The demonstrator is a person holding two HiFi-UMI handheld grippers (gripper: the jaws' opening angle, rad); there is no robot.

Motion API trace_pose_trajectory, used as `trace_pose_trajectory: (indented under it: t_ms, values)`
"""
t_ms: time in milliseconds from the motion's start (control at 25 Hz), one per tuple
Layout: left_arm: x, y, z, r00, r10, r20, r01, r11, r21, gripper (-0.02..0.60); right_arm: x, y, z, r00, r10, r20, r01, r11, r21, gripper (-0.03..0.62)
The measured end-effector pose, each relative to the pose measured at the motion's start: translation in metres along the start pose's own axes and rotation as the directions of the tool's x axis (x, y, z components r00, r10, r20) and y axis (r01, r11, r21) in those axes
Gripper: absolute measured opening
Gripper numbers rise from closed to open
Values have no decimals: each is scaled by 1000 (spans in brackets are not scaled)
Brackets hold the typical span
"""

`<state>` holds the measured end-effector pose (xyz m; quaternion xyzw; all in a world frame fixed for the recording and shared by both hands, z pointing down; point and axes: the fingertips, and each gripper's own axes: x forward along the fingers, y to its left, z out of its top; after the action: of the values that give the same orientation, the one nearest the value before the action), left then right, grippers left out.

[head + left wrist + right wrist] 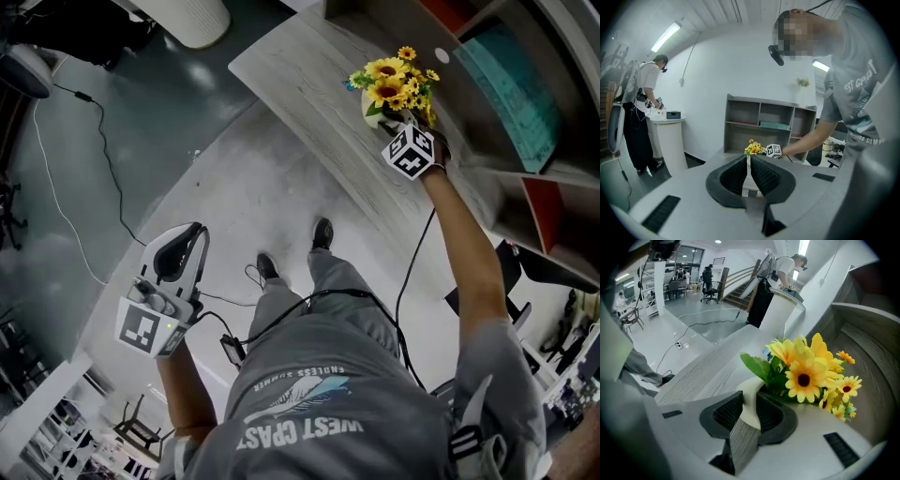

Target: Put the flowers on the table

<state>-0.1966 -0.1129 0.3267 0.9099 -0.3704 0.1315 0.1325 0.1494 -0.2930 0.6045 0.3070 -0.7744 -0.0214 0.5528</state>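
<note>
Right gripper view: our right gripper (749,404) pinches the vase (756,388) of flowers (806,373) over the table (705,373), at one o'clock; left gripper (749,165) pressed together, empty; next, we judge, lower and release.

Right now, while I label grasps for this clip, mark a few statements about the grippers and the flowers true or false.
1. The right gripper has its jaws closed on the rim of the white vase. True.
2. The flowers are red. False: they are yellow.
3. The left gripper holds a cup. False: its jaws are together with nothing between them.
4. The flowers are over the grey wooden table. True.
</note>
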Motion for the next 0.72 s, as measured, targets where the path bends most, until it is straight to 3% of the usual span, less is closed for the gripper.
trace_pose_trajectory:
  t_ms: [480,720]
  values:
    - [11,6,-5,1000,-26,-17,26,1000,-5,38,17,4,-1,1000,-6,-28,4,998,-66,109]
    - [11,8,0,999,-34,18,34,999,13,38,19,7,0,999,2,-50,-6,996,-90,109]
